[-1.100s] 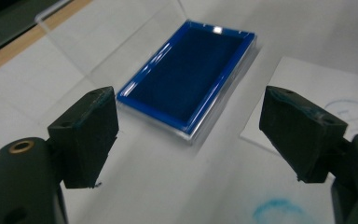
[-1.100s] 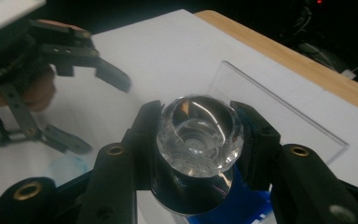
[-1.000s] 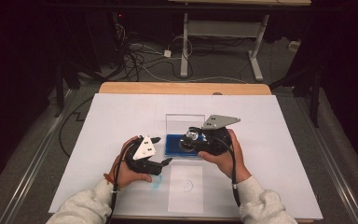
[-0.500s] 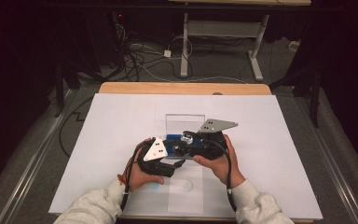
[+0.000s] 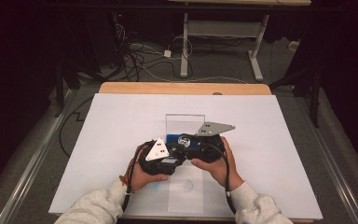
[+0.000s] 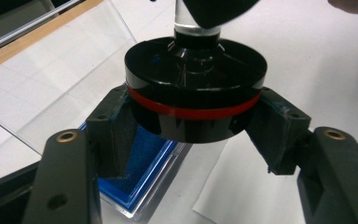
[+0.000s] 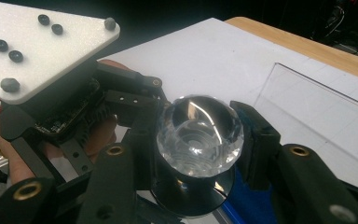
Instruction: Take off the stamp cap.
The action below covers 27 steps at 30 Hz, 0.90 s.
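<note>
Surface: white table (image 5: 121, 140) with a wooden far edge; dark room behind, with cables on the floor and a white desk frame (image 5: 223, 42).
Left gripper (image 6: 191, 140): jaws clamped on the sides of a black disc base (image 6: 196, 102) that has a red band round it; a clear stem rises from its top. In the high view this gripper (image 5: 161, 158) sits in the left hand (image 5: 142, 175), grey plate up.
Right gripper (image 7: 200, 140): jaws closed on a faceted clear ball (image 7: 200, 133), which sits on top of the black base. In the high view the gripper (image 5: 200, 144) is held by the right hand (image 5: 219, 163), touching the left gripper at mid-table.
Gripper views add: the red band, the ball's facets and the left gripper's white plate (image 7: 37, 42), none clear from above.
Box: blue-lined tray (image 6: 140, 172) just under the base, with a clear upright lid (image 5: 185, 123) behind it.
Paper: white sheet (image 5: 186, 191) lies near the table's front edge.
Writing: none readable.
Person: pale sleeves (image 5: 98, 207) enter from the bottom.
</note>
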Tool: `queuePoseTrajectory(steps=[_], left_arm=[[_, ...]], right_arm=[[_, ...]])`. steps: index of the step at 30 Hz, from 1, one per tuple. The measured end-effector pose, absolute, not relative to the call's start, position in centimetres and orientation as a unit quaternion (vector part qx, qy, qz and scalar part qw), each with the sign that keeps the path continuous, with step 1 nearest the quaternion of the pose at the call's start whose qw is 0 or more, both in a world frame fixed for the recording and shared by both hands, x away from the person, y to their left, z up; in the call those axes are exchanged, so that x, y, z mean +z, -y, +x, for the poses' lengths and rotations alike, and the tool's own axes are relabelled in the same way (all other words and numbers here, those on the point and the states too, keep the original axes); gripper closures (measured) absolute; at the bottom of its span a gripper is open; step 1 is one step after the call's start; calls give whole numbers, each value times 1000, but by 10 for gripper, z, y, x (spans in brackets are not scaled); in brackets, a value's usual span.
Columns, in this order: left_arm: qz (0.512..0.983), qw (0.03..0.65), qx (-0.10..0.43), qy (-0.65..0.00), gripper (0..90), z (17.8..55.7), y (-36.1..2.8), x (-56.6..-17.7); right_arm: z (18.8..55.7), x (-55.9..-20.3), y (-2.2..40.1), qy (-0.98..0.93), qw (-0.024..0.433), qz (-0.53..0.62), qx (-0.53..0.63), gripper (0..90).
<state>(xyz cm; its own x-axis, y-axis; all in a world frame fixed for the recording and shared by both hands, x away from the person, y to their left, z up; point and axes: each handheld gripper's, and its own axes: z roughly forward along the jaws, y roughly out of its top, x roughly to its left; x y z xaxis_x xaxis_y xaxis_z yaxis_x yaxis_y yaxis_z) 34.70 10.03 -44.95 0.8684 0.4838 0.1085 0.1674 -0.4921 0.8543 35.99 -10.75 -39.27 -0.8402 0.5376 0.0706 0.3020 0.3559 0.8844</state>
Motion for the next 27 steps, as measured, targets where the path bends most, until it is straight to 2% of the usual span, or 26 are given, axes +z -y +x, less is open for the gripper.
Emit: queuePoseTrajectory(steps=[13, 20, 27], left_arm=[[853, 454, 176, -188, 355, 347, -98, -450], [867, 421, 204, -169, 364, 344, -97, -448], [879, 408, 174, -174, 370, 346, -98, -444]], right_arm=[[361, -397, 108, -819, 109, 259, 500, 566], [360, -399, 107, -821, 106, 258, 498, 566], [356, -402, 103, -823, 112, 255, 495, 567]])
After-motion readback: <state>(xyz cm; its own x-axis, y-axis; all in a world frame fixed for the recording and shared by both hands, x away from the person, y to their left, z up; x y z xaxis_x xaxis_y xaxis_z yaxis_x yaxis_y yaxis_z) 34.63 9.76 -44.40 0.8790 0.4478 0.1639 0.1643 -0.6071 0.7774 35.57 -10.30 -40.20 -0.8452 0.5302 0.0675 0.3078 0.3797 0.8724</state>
